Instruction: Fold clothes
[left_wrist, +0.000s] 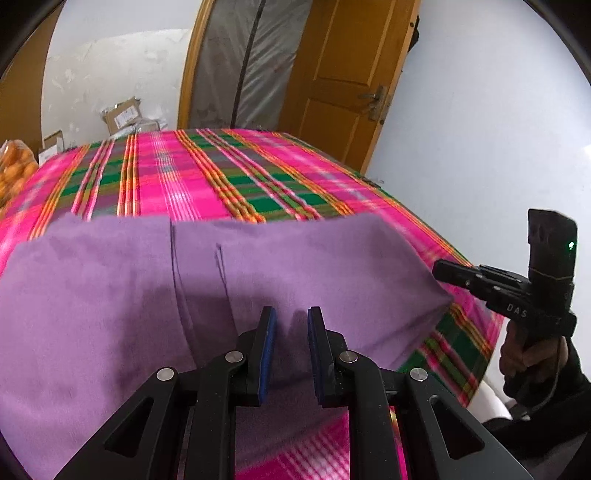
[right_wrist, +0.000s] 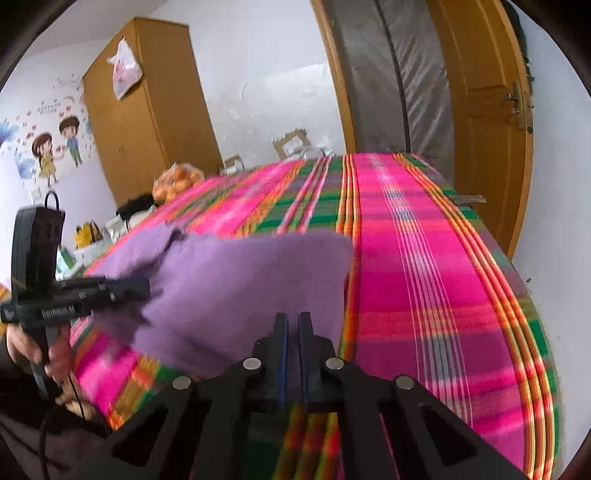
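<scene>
Evidently midway through a fold. Holds a purple cloth (left_wrist: 295, 266) up over the near part of the surface (left_wrist: 207, 173), already doubled at least once, judging by the layered edges along its top and the crease lines down its front. Pinches it low down with the left gripper (left_wrist: 290, 332), pads a little apart and a thick bunch of fabric pressed between. Pinches it again with the right gripper (right_wrist: 291, 326), pads almost together on a thin edge, toward the right side of the surface. Hangs fairly taut between the two grips, mostly clear of the surface; cannot tell whether the lower hem touches it. Still needs, at a guess, one more fold across, then laying flat on the surface and smoothing. Shows no finished pile anywhere on the surface.

Carries a plaid cover (right_wrist: 424, 277) in pink, green and orange, draped over the right edge of the surface. Has a bag of oranges (right_wrist: 177, 181) by the far left corner of the surface and cardboard boxes (left_wrist: 123, 114) just beyond the far edge. Beyond the far right corner of the surface, shows a wooden door (left_wrist: 343, 74) standing open beside a grey plastic sheet (left_wrist: 243, 55). Left of the surface, shows a wardrobe (right_wrist: 147, 110) with a plastic bag (right_wrist: 123, 70) hung on it, and cartoon stickers (right_wrist: 55, 147) on the white wall.
</scene>
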